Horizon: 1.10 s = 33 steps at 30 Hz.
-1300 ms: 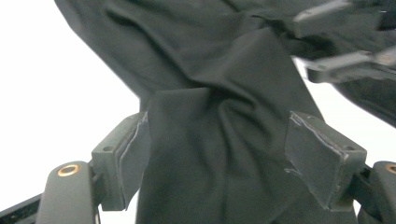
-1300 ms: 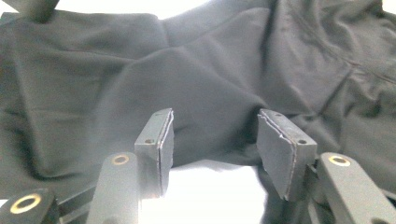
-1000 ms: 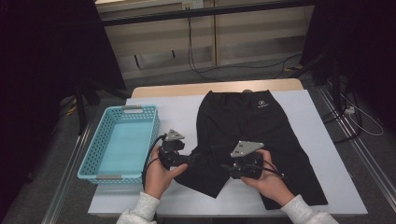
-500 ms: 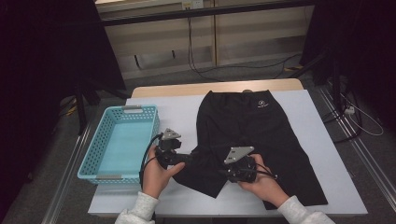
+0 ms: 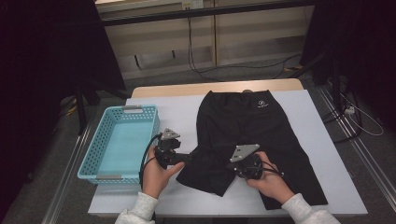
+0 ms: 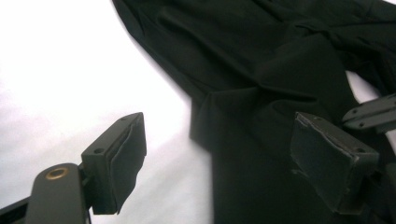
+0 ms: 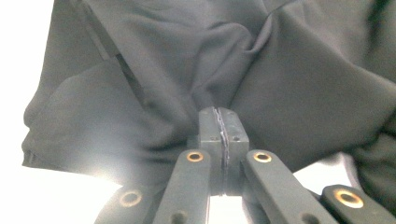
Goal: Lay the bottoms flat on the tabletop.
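While the black shorts (image 5: 252,135) lie spread flat on the white table (image 5: 327,121), waistband toward the far edge and legs toward the person, both grippers work at the near end of the left leg. A small white logo (image 5: 262,104) shows near the waistband.

Right gripper (image 5: 233,169): held in the right hand (image 5: 268,182) at the inner hem of that leg, grey plate on top. Its own view shows the right gripper (image 7: 219,122) with jaws pressed together, and black cloth bunches up into folds right at the tips; a fold of the shorts (image 7: 289,93) is pinched between the pads. These jaws have just been closing.

Left gripper (image 5: 189,157): held in the left hand (image 5: 156,175), reaching in from the left to the outer edge of the same leg. Its own view shows the left gripper (image 6: 219,154) with jaws spread wide. One pad (image 6: 119,161) sits over bare white table, the other pad (image 6: 329,158) over black cloth; the leg's edge runs between them, and the shorts (image 6: 252,70) are not gripped by them.

Blue basket (image 5: 95,161): stands on the left part of the table, just beside the left hand, apart from the shorts. Cables (image 5: 205,70) trail over the floor beyond the table.
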Motion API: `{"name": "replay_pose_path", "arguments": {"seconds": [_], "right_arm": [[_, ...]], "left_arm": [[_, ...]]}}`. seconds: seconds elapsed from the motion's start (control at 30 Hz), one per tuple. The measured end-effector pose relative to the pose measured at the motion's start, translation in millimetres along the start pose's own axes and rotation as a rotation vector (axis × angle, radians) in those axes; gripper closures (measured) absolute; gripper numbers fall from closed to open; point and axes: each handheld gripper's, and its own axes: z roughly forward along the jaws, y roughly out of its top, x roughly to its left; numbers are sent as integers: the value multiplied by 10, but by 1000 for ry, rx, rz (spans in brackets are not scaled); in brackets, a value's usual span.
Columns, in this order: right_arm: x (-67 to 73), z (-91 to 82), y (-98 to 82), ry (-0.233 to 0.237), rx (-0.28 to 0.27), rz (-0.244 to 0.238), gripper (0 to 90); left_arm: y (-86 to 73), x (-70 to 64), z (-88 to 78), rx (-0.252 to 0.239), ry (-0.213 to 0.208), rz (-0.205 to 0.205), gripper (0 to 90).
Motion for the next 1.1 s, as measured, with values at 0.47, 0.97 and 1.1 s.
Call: {"name": "replay_pose_path", "arguments": {"seconds": [0.47, 0.97, 1.1], "right_arm": [[27, -88, 64, -11, -79, 42, 659], [218, -101, 65, 30, -73, -6, 637], [262, -119, 64, 48, -82, -4, 623]], "left_arm": [[-20, 30, 20, 4, 15, -7, 186], [-142, -48, 195, 78, -24, 11, 358], [-188, -58, 254, 108, -11, 34, 433]]}}
